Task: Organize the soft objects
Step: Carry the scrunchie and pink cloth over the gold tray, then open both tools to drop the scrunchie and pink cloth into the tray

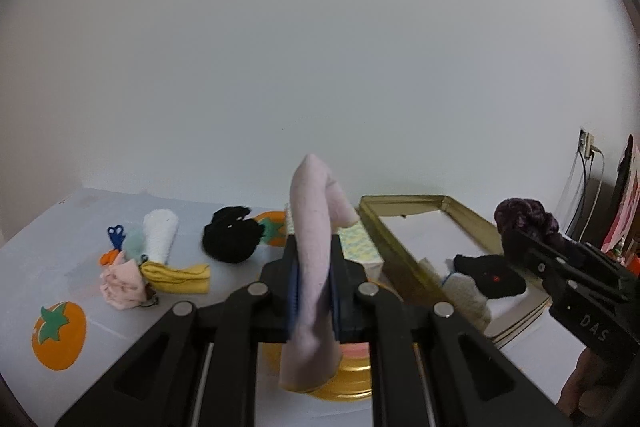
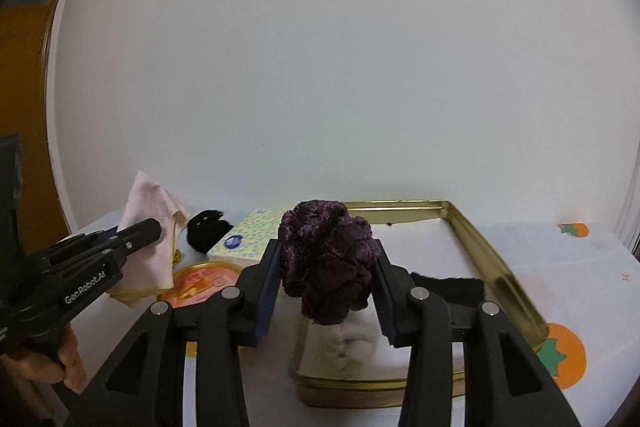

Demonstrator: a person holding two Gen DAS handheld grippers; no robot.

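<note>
My left gripper (image 1: 314, 277) is shut on a pale pink cloth (image 1: 314, 247) that stands up between its pads and droops below them, above a round gold lid (image 1: 348, 383). The same pink cloth (image 2: 150, 227) shows at the left of the right wrist view, in the left gripper (image 2: 154, 227). My right gripper (image 2: 326, 275) is shut on a dark purple velvet scrunchie (image 2: 328, 259), held over the near end of a gold rectangular tin (image 2: 476, 247). The scrunchie (image 1: 524, 221) and right gripper (image 1: 516, 245) also appear at the right of the left wrist view. Inside the tin (image 1: 400, 203) lie a black cloth (image 1: 490, 277) and a grey-white fuzzy piece (image 1: 466, 293).
On the white tablecloth (image 1: 60, 227) to the left lie a black fuzzy piece (image 1: 230, 239), a yellow cloth (image 1: 178, 277), a white fuzzy sock (image 1: 160, 235), a pink crumpled item (image 1: 122, 283) and small clips (image 1: 116, 235). A patterned tissue box (image 2: 248, 235) stands beside the tin. A wall rises behind.
</note>
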